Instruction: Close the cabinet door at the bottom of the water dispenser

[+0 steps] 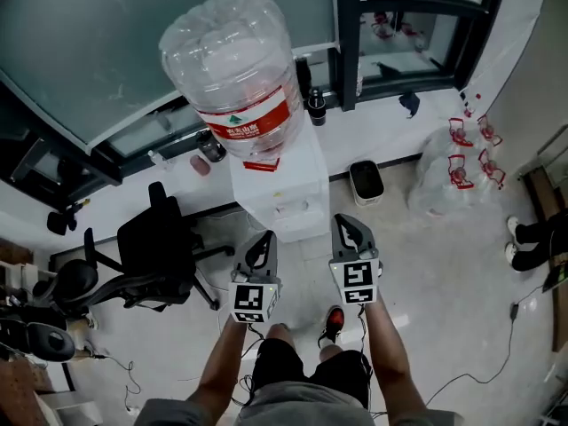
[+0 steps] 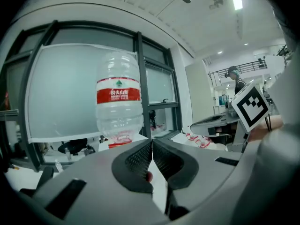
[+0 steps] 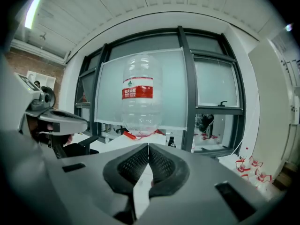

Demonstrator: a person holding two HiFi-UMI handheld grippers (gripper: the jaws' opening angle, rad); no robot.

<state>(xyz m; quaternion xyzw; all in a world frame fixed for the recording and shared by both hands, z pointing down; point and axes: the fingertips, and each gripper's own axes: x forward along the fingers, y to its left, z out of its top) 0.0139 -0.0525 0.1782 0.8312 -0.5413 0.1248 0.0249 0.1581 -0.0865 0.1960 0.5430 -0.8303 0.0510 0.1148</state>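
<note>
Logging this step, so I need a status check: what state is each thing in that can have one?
left gripper: shut, empty.
right gripper: shut, empty.
water bottle: inverted on the water dispenser, looks empty.
cabinet door: hidden from this angle, cannot tell.
office chair: upright, unoccupied.
bin: upright.

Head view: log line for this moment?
left gripper: shut, empty | right gripper: shut, empty | both: facing dispenser | cabinet door: not visible
</note>
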